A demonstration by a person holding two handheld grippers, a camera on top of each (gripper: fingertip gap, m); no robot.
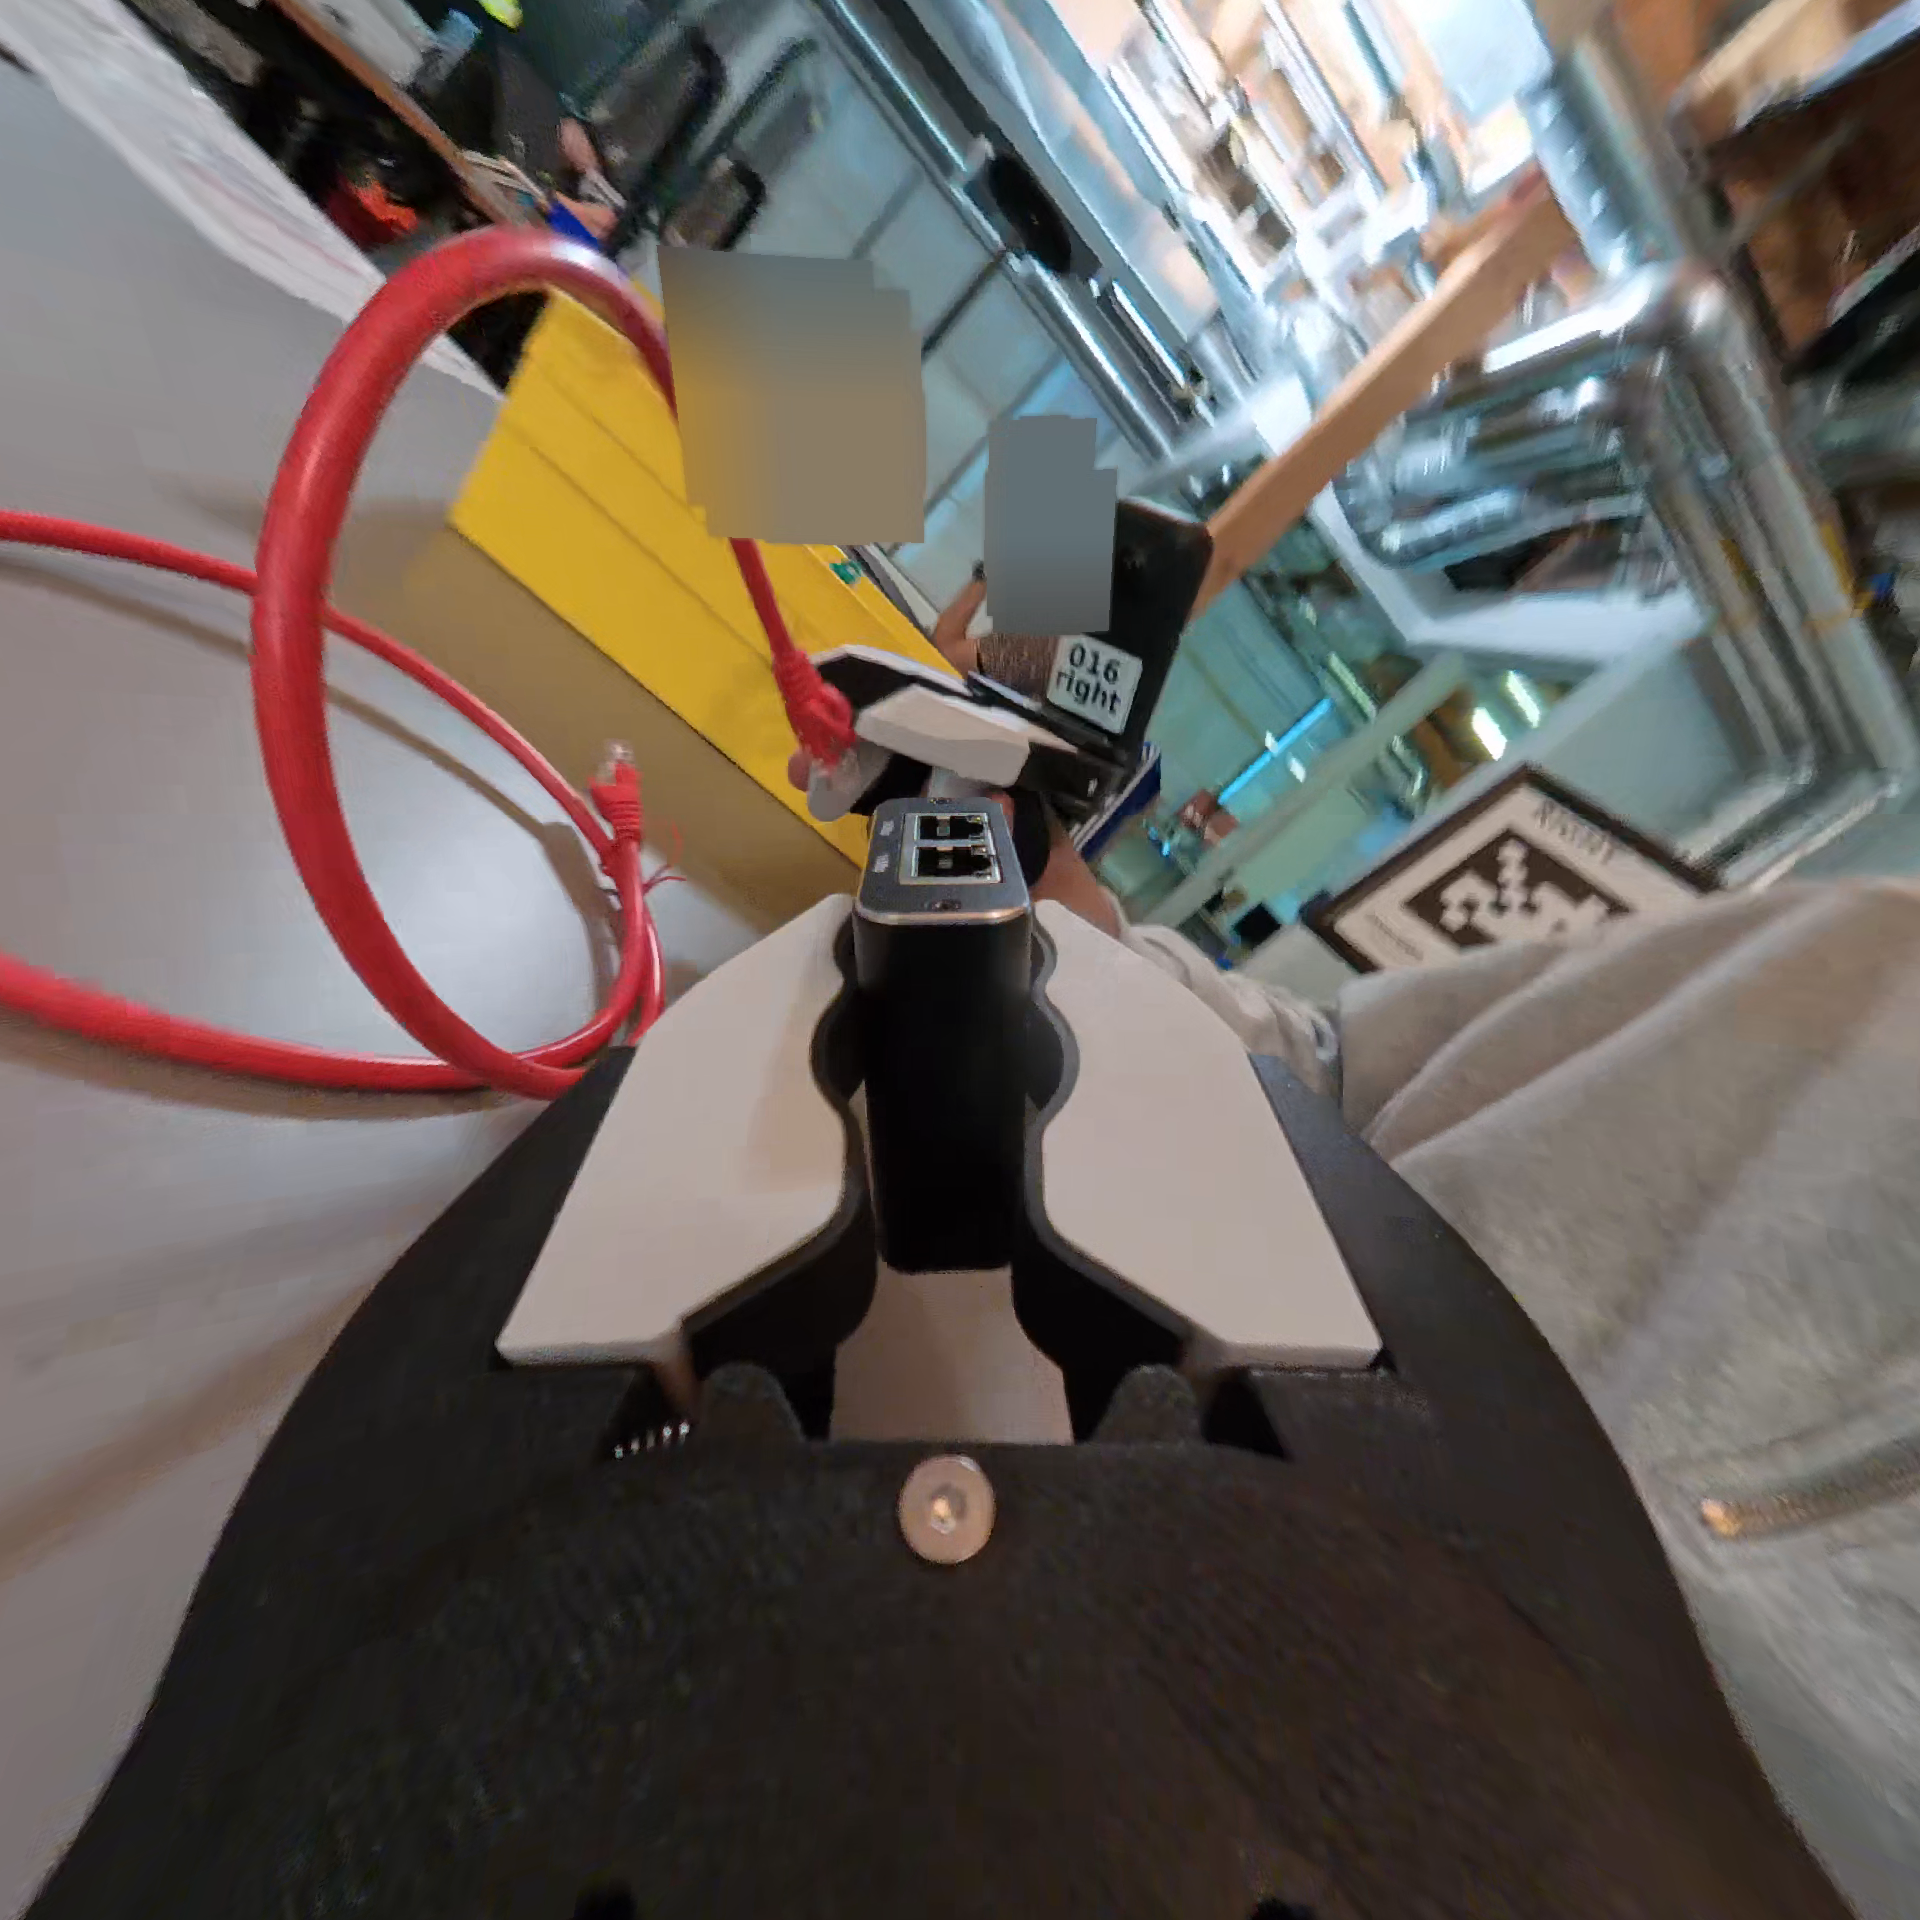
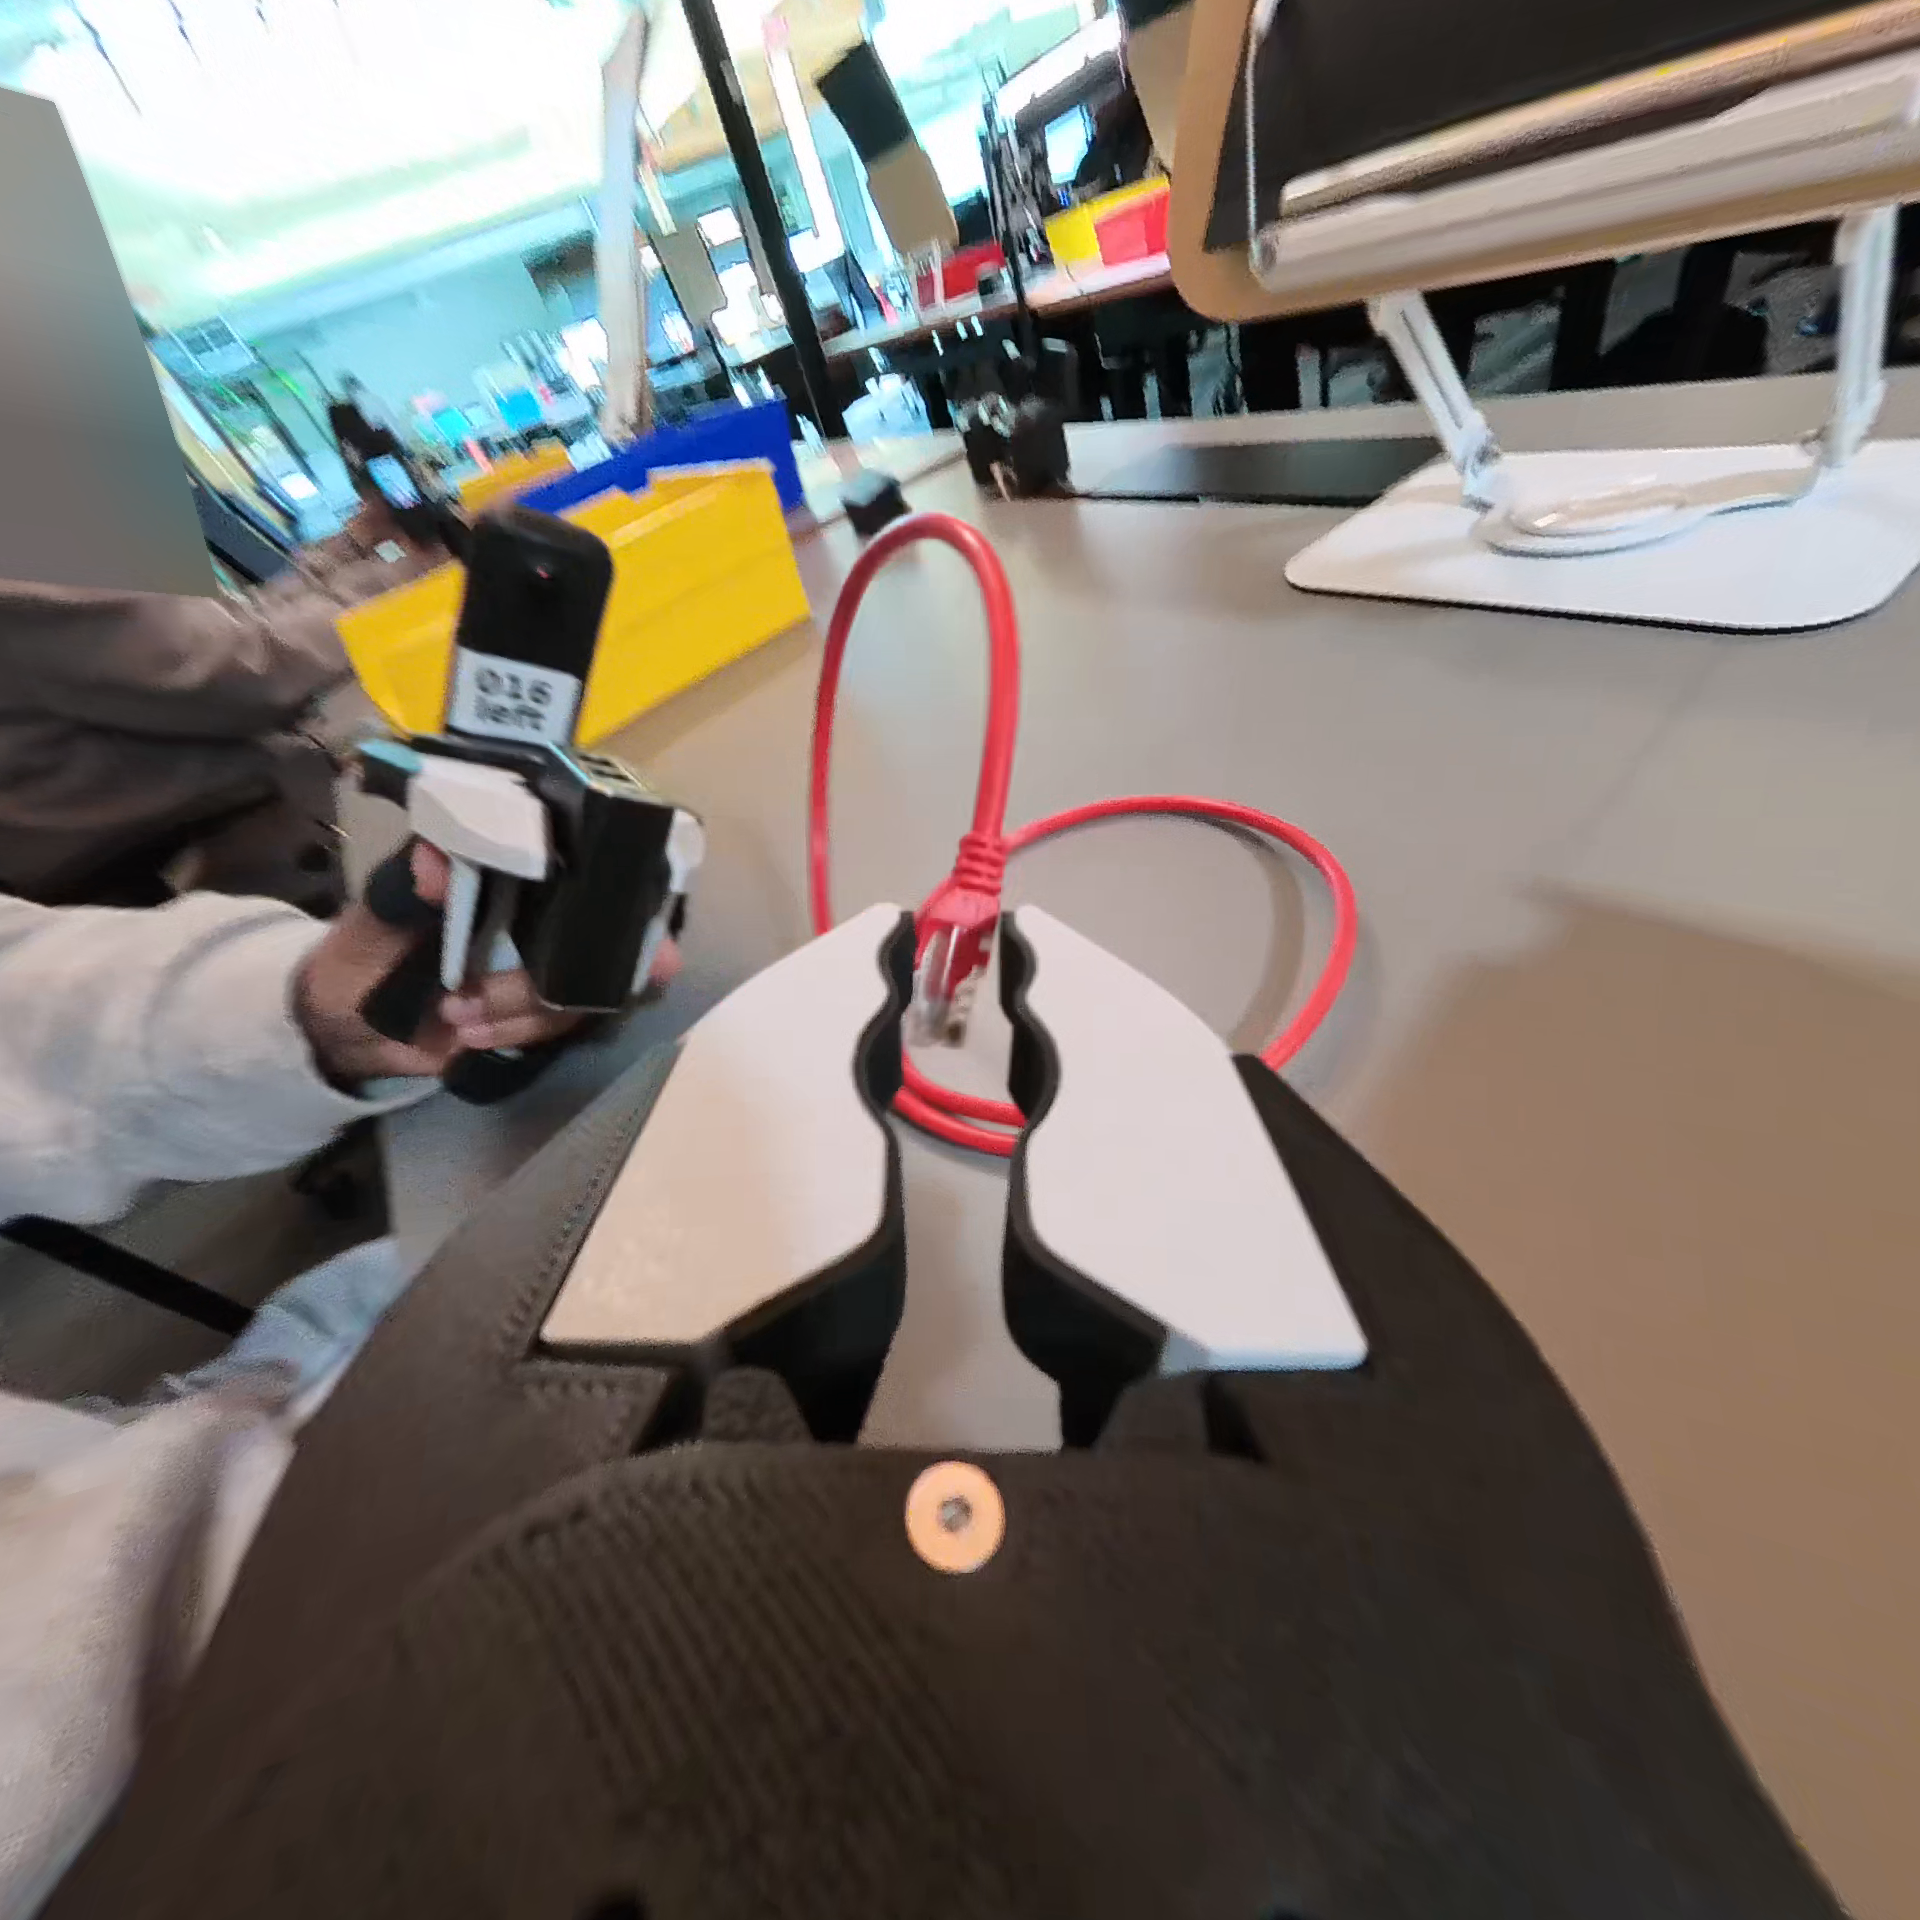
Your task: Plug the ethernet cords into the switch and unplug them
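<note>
My left gripper [image 1: 940,925] is shut on a black switch [image 1: 940,1049] and holds it lengthwise. The switch's two empty ports [image 1: 945,847] face away from the camera. My right gripper [image 2: 956,920] is shut on the red plug [image 2: 951,956] of a red ethernet cord [image 2: 831,707], with the clear tip pointing back toward the camera. In the left wrist view the right gripper [image 1: 868,743] holds that plug [image 1: 823,717] just above and left of the ports, apart from them. The cord loops [image 1: 281,623] over the table. Its other plug [image 1: 620,800] is free.
A yellow bin [image 1: 613,499] stands on the grey table [image 2: 1455,831] behind the cord, with a blue bin [image 2: 727,447] beyond it. A monitor on a white stand [image 2: 1600,540] is at the right. A framed marker board [image 1: 1507,883] and a grey sleeve [image 1: 1558,1195] are near the left gripper.
</note>
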